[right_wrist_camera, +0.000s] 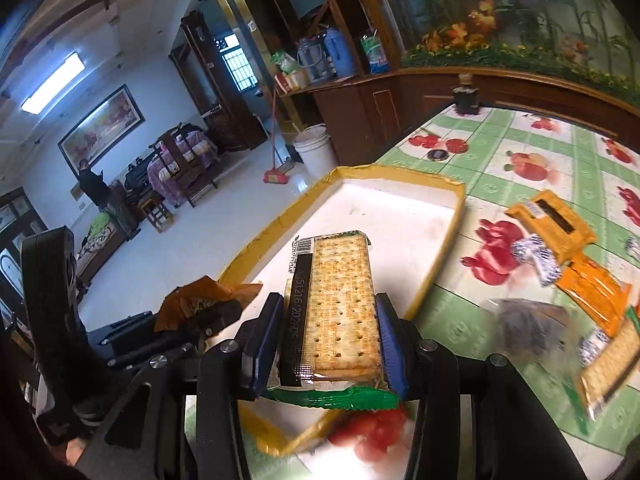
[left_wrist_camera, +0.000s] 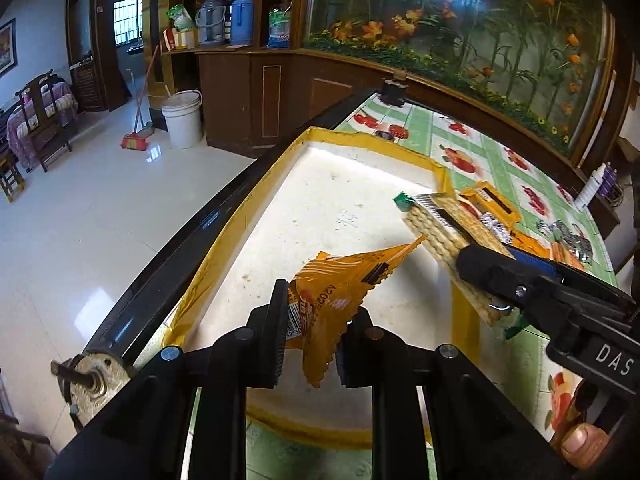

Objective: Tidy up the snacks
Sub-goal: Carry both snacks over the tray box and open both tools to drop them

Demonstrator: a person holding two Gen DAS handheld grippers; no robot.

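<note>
We have the left hand-held gripper (left_wrist_camera: 310, 344) clamped on an orange snack packet (left_wrist_camera: 340, 284), held above the near end of the white tray (left_wrist_camera: 340, 200); the packet's long axis runs up and to the right in the left wrist view, its pointed corner aimed toward the cracker pack (left_wrist_camera: 444, 236). The right hand-held gripper (right_wrist_camera: 330, 336) grips that cracker pack (right_wrist_camera: 340, 304) by its long sides, near the green-sealed end; the long axis runs straight along the fingers, barcode end pointing out over the tray (right_wrist_camera: 400, 208). In the left wrist view the right hand-held gripper (left_wrist_camera: 492, 276) comes in from the right, across the tray's yellow right rim, with the pack angled up-left over the tray floor. In the right wrist view the left hand-held gripper (right_wrist_camera: 216, 312) sits just beside ours on the left, packet (right_wrist_camera: 200, 300) crumpled in its jaws. The tray's left rim runs close along the black edge of the tabletop (left_wrist_camera: 500, 152); the tray floor beyond both snacks is bare. Loose snacks (right_wrist_camera: 560, 240) lie on the fruit-print cloth right of the tray: orange packs, foil-wrapped pieces, another cracker pack (right_wrist_camera: 608, 364), blurred. A dark jar (right_wrist_camera: 466, 98) stands at the far tabletop edge, well apart.
</note>
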